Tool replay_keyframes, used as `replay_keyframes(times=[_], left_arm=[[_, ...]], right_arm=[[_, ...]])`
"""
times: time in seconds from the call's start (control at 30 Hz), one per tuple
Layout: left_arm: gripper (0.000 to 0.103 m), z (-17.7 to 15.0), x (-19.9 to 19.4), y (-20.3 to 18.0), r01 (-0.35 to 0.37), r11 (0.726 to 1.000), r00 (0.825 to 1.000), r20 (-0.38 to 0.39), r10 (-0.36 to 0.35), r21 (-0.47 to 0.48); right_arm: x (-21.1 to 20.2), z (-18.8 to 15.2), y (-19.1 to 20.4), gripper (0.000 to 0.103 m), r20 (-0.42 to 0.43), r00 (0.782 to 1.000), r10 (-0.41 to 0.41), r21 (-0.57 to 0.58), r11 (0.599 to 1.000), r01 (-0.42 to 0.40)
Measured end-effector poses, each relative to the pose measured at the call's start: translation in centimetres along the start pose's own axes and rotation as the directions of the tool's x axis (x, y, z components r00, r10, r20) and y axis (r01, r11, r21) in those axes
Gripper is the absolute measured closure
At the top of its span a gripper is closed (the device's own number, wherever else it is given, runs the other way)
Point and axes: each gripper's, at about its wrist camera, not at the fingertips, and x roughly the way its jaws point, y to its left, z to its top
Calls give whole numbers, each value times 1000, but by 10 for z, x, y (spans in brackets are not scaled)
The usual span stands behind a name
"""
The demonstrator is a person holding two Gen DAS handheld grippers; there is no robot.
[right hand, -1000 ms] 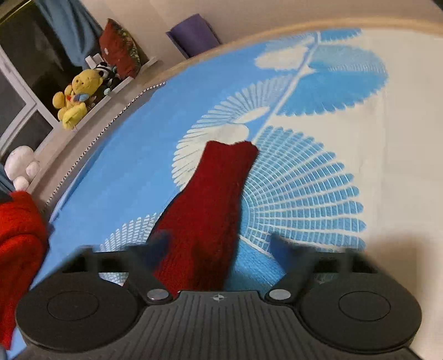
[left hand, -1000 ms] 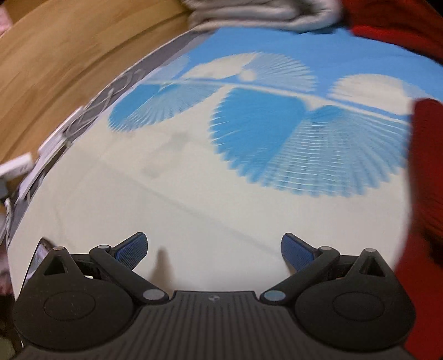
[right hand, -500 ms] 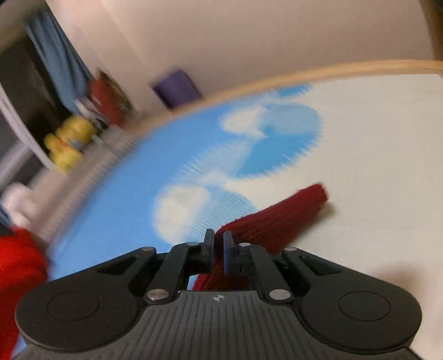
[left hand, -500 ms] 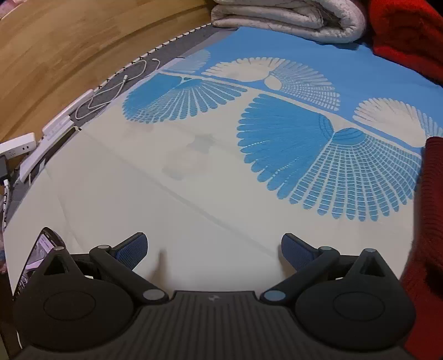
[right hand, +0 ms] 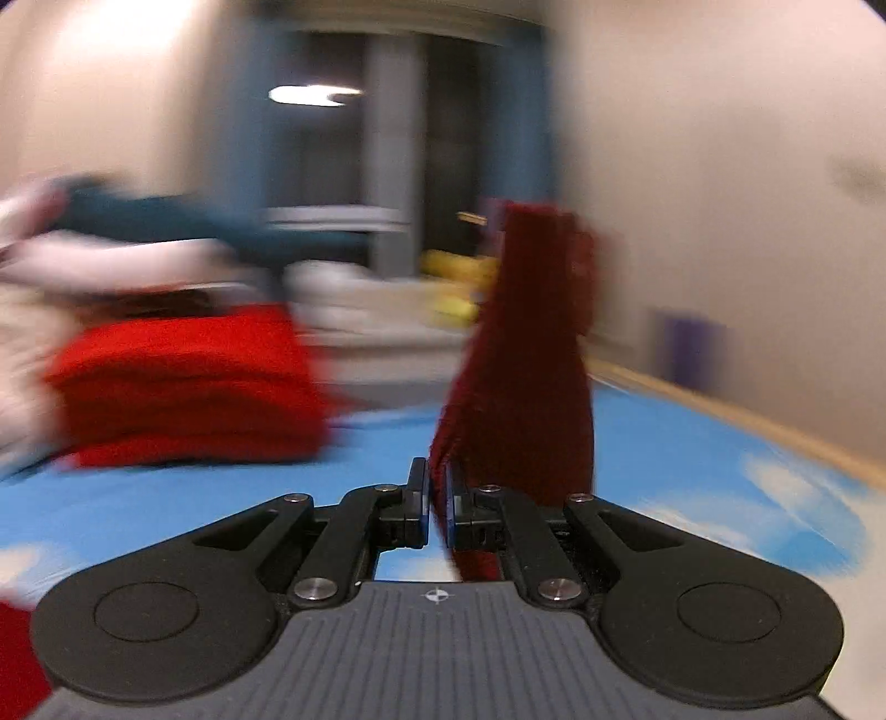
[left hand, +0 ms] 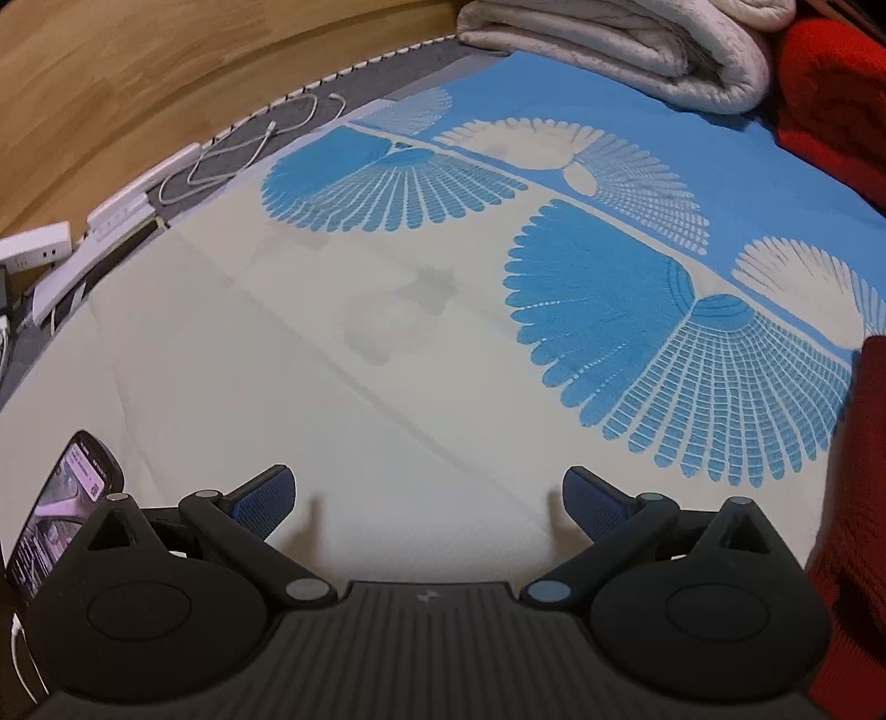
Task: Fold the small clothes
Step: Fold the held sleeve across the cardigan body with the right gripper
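My right gripper [right hand: 437, 498] is shut on one end of a dark red knitted piece [right hand: 526, 360]. The piece is lifted off the blue and cream bedspread [right hand: 692, 454] and stretches away from the jaws; the view is blurred by motion. My left gripper [left hand: 426, 493] is open and empty, low over the cream part of the bedspread [left hand: 332, 360]. Dark red knit cloth [left hand: 858, 498] shows at the right edge of the left wrist view, beside the left gripper.
A folded bright red stack [right hand: 188, 382] lies on the bed at the left, also in the left wrist view [left hand: 825, 94]. A folded white quilt [left hand: 626, 44] lies at the far edge. A phone [left hand: 61, 515], cables [left hand: 232, 155] and power strips [left hand: 33, 255] are at the left edge.
My right gripper shut on the dark red piece and lifted it off the bed, swinging up and around. My left gripper stayed open and shifted little.
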Motion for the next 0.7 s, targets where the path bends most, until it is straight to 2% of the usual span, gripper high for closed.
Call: replay_keyframes(times=[0.07,0.1,0.17,0.2,0.23,0.3,0.37,0.4,0.43,0.5,0.63,0.7], left_arm=[[0,0,2,1,7,1000,1000,-16,-7,-7],[0,-1,3,2,13,1000,1000,-21,-13,-7],[0,-3,3,2,28,1000,999,-32,-28,-6],[0,-5,3,3,39,999,999,-36,-39,-4],[0,-6,2,3,50,999,998,-39,-50,-1],[0,-6,-1,5,73,997,997,-38,-73,18],[0,-5,-3,7,79,996,997,-24,-78,37],[0,-4,-4,9,76,996,997,-17,-75,40],[0,-3,-3,12,71,997,997,-14,-70,35],[0,1,2,21,62,998,998,-29,-62,-6],[0,6,16,37,53,995,995,-75,-59,-80],[0,7,21,40,31,995,995,-88,-40,-94]], right_arm=[[-18,-10,71,103,-2,987,162,-99,982,-161],[-24,-26,116,103,-39,967,250,-154,955,-253],[-30,-59,177,103,-168,925,341,-202,907,-371],[-33,-78,202,103,-242,893,380,-214,877,-431],[-38,-88,214,103,-278,878,389,-232,860,-454],[-42,-97,218,102,-292,877,381,-274,845,-459],[-34,-95,205,92,-311,896,318,-288,866,-408],[-23,-91,192,83,-320,907,275,-276,888,-367],[-11,-89,180,69,-335,909,247,-259,904,-341],[8,-92,165,48,-372,904,209,-230,923,-308],[30,-108,176,48,-369,919,138,-336,902,-270],[45,-114,190,48,-383,914,129,-340,901,-270]])
